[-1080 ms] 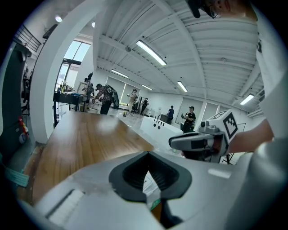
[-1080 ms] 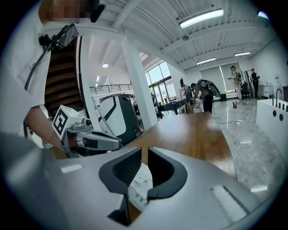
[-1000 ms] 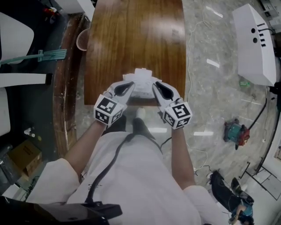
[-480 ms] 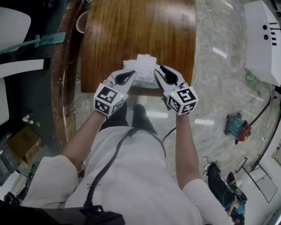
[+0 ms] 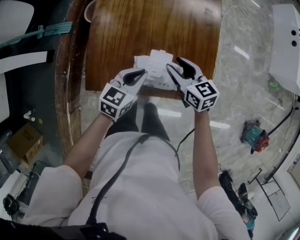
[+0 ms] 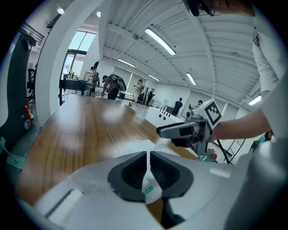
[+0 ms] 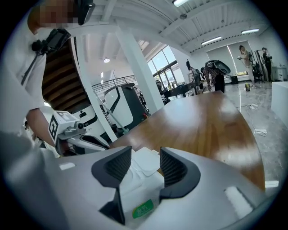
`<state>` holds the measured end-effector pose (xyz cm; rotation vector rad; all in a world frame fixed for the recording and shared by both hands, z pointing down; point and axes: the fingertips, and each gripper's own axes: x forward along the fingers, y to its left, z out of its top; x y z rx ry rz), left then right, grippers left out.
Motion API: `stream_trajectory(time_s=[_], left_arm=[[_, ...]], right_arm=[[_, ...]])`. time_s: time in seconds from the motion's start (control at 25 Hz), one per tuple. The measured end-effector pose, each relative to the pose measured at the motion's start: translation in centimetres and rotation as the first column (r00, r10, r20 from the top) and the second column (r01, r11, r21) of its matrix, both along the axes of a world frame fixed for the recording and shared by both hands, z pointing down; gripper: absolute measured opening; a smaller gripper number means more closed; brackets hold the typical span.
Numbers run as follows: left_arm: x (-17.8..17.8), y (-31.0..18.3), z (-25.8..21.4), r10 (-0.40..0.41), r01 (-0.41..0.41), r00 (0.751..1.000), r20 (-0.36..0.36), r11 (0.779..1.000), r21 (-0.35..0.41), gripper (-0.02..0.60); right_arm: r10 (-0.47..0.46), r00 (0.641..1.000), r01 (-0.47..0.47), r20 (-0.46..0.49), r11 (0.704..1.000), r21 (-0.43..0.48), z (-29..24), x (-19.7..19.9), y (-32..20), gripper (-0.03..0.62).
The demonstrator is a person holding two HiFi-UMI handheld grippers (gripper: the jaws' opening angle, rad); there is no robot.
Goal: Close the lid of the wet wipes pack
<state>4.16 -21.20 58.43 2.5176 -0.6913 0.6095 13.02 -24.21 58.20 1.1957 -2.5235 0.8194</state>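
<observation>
The white wet wipes pack [image 5: 156,70] lies at the near edge of the wooden table [image 5: 150,28], between my two grippers. My left gripper [image 5: 140,72] is shut on the pack's thin left end [image 6: 147,185], and a green label shows between its pads. My right gripper [image 5: 176,64] straddles the pack's right end [image 7: 139,193]. Its jaws are opening and stand a little off the pack. The white lid flap [image 7: 146,161] shows on top of the pack just past the right jaws. I cannot tell whether it lies fully flat.
A white machine [image 5: 286,42] stands on the marble floor at the right, with a red and teal tool [image 5: 255,136] nearer me. A cardboard box [image 5: 21,143] sits at the left. A pale cup [image 5: 89,9] rests at the table's far left corner.
Both grippers have come down with the pack onto the table's near edge. The right gripper's jaws have spread apart from the pack's end. The left stays clamped.
</observation>
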Motion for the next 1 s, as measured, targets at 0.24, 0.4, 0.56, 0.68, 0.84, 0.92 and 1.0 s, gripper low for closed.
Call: stream_trajectory(time_s=[0.24, 0.4, 0.56, 0.68, 0.84, 0.92, 1.0], left_arm=[[0.4, 1.0, 1.2, 0.018, -0.017, 1.0, 0.023, 1.0, -0.023, 0.041], [0.6, 1.4, 1.9, -0.011, 0.012, 1.0, 0.026, 0.999, -0.036, 0.05], [0.6, 1.8, 2.5, -0.025, 0.026, 0.999, 0.031, 0.999, -0.046, 0.061], [0.5, 1.9, 2.5, -0.033, 0.035, 0.999, 0.033, 0.998, -0.046, 0.063], [0.7, 1.7, 2.6, -0.044, 0.046, 0.998, 0.037, 0.997, -0.058, 0.066], [0.7, 1.8, 3.0, -0.047, 0.05, 0.998, 0.036, 0.997, -0.065, 0.066], [0.6, 1.8, 3.2, -0.051, 0.053, 0.998, 0.034, 0.996, -0.069, 0.066]], right_arm=[[-0.087, 0.996, 0.087, 0.001, 0.995, -0.046, 1.8, -0.4, -1.1, 0.247], [-0.122, 0.992, 0.123, 0.016, 0.989, -0.086, 2.9, -0.4, -1.8, 0.269], [-0.161, 0.987, 0.162, 0.022, 0.977, -0.139, 4.4, -0.6, -1.7, 0.279], [-0.177, 0.983, 0.182, 0.042, 0.97, -0.163, 4.8, -0.8, -1.7, 0.279], [-0.224, 0.973, 0.231, 0.058, 0.955, -0.186, 5.1, -1.2, -1.6, 0.281], [-0.245, 0.968, 0.252, 0.061, 0.949, -0.189, 5.0, -1.3, -1.6, 0.279], [-0.257, 0.964, 0.265, 0.065, 0.947, -0.182, 4.7, -1.4, -1.6, 0.279]])
